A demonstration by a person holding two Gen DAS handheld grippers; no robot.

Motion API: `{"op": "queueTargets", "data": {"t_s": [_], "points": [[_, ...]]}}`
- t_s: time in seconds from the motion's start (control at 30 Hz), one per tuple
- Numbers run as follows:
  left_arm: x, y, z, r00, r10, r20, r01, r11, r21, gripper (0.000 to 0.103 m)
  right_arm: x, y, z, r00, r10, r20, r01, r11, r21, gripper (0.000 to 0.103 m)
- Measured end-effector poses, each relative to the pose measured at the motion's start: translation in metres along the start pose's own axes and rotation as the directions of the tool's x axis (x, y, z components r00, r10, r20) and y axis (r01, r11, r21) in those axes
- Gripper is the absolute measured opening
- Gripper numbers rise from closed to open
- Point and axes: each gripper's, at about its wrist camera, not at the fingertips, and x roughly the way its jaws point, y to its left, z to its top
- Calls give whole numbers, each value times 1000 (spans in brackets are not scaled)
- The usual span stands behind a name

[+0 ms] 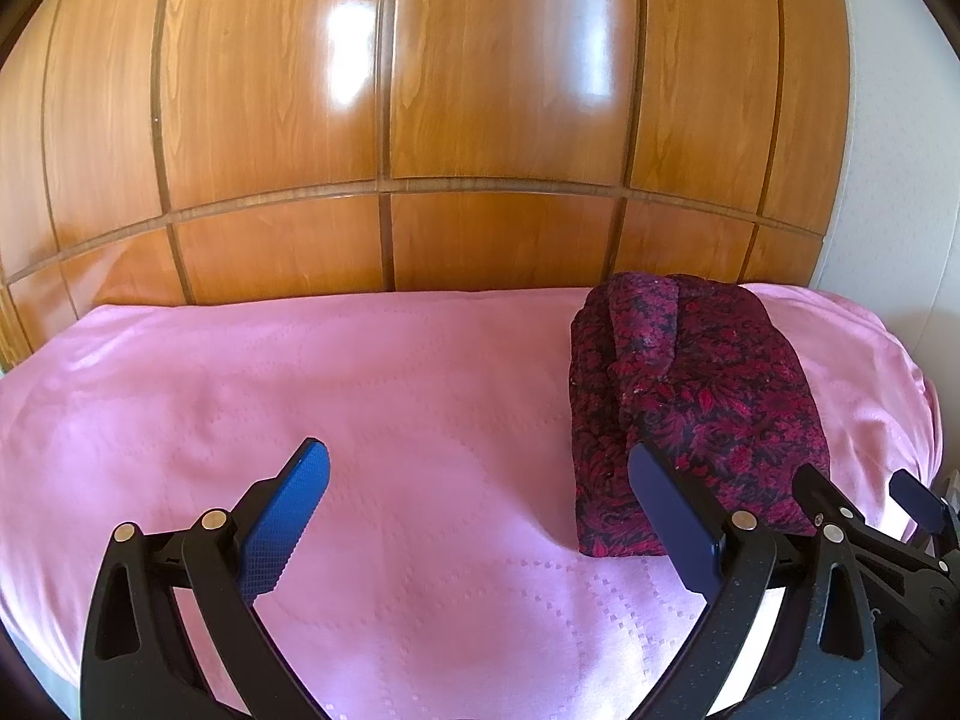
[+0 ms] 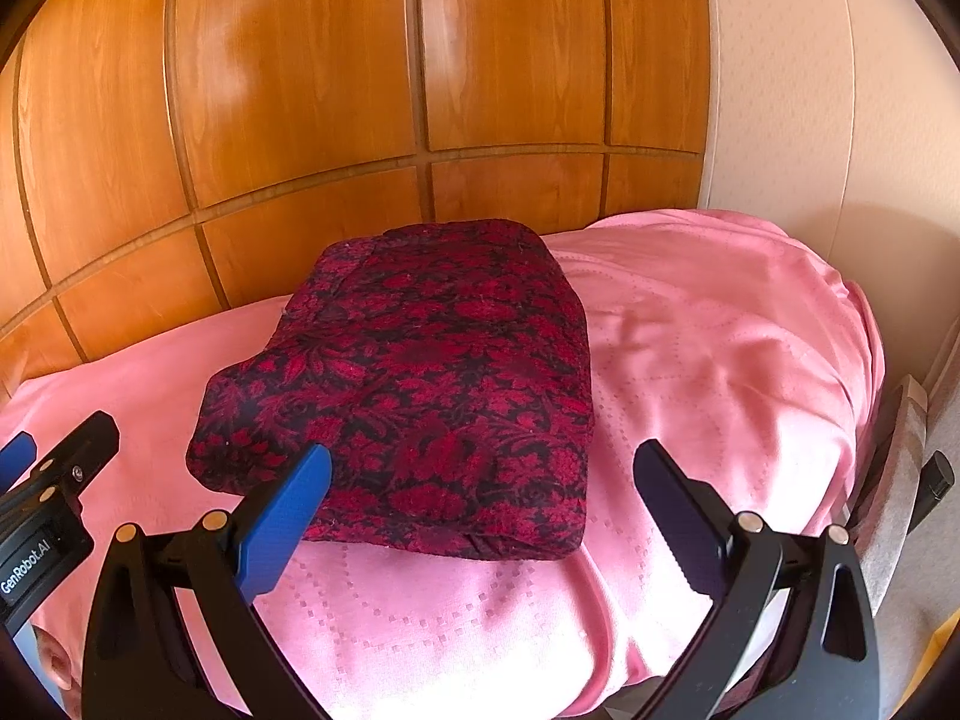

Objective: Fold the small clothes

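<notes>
- folded garment (image 2: 420, 384): thick knit-looking fabric, red floral on black, a chunky rectangular bundle lying on the pink embossed bedspread (image 2: 720, 360)
- right gripper (image 2: 480, 504) fingers spread wide, empty; bundle just ahead between them
- left gripper (image 1: 477, 504) fingers spread too; bundle beside its right finger

The garment (image 2: 414, 384) is a dark cloth patterned all over with red and crimson leaves and flowers on a near-black ground. It lies folded into a thick, roughly rectangular bundle with rounded corners, several layers deep, flat on the pink bedspread (image 2: 720, 360). Seen from the left wrist view, the garment (image 1: 696, 396) shows a narrower folded strip lying lengthwise along its top, near its left side. Its far end lies close to the bedspread's far edge, and its near end shows a soft, closed fold.
</notes>
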Motion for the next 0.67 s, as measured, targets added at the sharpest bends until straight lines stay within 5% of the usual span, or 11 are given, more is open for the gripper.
{"op": "queueTargets", "data": {"t_s": [0.3,0.67], "points": [[1,-2,-1,1000,0,10,0,1000,26,99,3,3,-1,1000,5,-11,-5,1000,-4,101],[19,2,-6,998,-9,-67,9,1000,-8,99,7,-11,13,999,32,16,-32,999,16,101]]}}
